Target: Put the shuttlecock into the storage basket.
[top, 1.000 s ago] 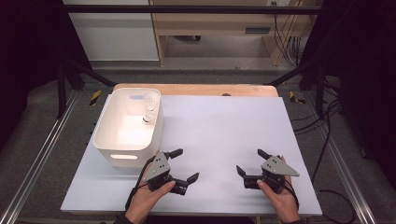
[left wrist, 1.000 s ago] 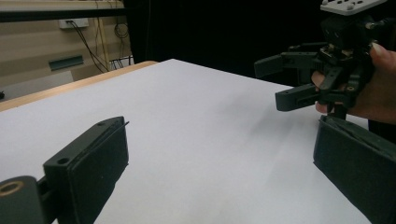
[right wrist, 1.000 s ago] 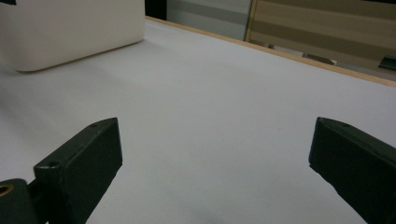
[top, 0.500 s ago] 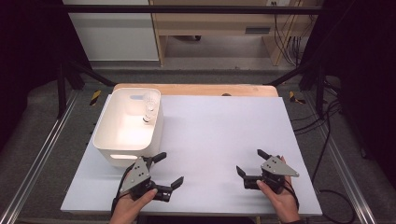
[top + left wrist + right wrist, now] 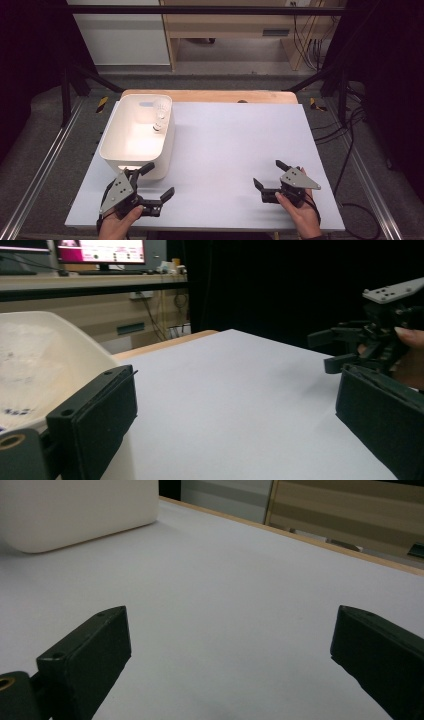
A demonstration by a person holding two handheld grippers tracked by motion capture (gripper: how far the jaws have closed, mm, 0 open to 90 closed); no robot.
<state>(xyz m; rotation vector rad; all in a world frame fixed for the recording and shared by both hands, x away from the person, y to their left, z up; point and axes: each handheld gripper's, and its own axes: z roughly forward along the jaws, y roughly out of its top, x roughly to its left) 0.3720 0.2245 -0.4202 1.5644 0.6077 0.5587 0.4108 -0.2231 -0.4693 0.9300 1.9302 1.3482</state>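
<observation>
**Both grippers gape wide and hold nothing, the left one beside the white tub**

The left gripper (image 5: 156,181) rests at the near left of the white table (image 5: 240,150), its jaws spread wide with nothing between them. One jaw reaches up to the near wall of the white tub (image 5: 136,131); whether it touches is hard to tell. In the left gripper view, the tub's rim (image 5: 60,335) rises just behind that jaw. Small clear objects (image 5: 159,116), too small to identify, lie in the tub's far corner. The right gripper (image 5: 270,175) sits at the near right, well apart from the tub, jaws equally wide over bare table.
</observation>
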